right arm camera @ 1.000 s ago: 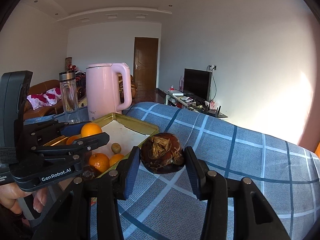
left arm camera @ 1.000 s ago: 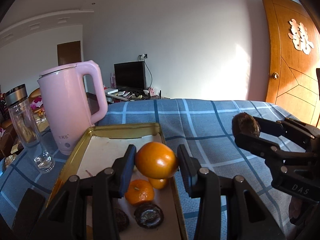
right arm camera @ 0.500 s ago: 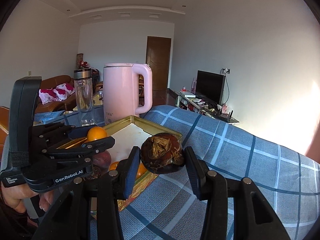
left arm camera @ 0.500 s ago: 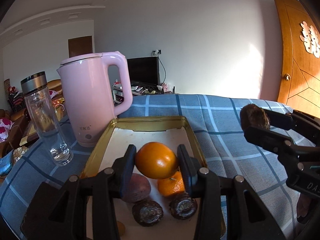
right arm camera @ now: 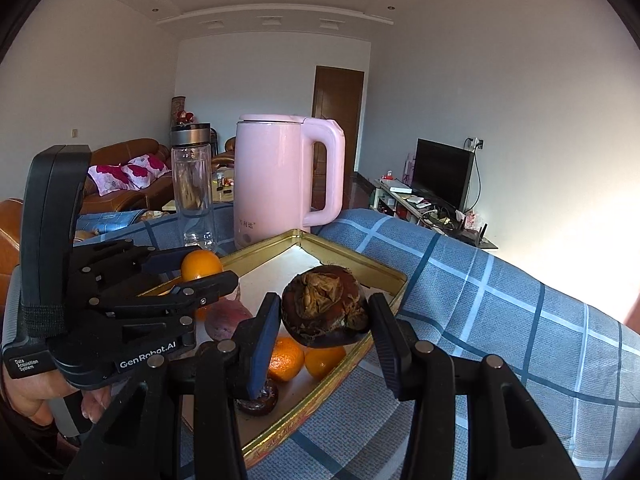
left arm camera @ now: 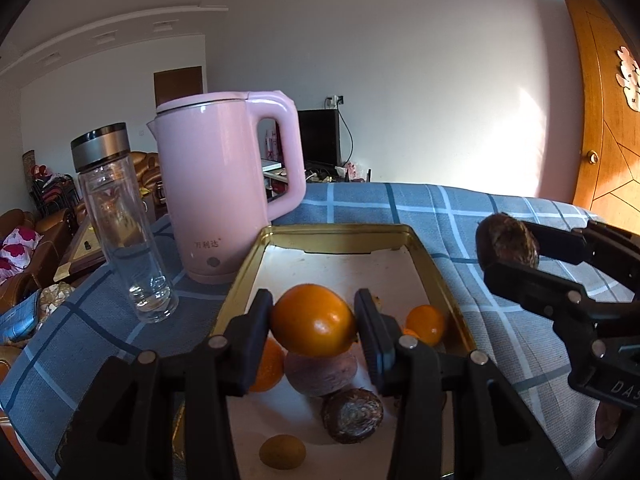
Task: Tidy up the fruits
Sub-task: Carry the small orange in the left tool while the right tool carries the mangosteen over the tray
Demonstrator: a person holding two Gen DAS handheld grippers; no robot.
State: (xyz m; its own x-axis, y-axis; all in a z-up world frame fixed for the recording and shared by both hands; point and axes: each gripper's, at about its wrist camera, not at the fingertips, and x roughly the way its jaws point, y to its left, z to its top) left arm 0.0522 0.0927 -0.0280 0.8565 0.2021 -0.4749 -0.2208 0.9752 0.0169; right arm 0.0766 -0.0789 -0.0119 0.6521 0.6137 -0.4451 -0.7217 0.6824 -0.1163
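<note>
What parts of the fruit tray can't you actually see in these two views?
- Left wrist view: the gold tray has its near end hidden behind the left gripper and its orange.
- Right wrist view: the right gripper, holding a dark wrinkled fruit, covers the tray's middle.

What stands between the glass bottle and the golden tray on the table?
The pink kettle stands between the glass bottle and the golden tray, behind the tray's far corner. The right wrist view shows this best.

Shallow gold metal tray (left arm camera: 444,280) on a blue checked tablecloth (left arm camera: 400,204).
Loose round fruits lie in its near half; a tall pink electric kettle (left arm camera: 224,196) stands behind-left, a clear glass bottle (left arm camera: 124,232) further left.
</note>
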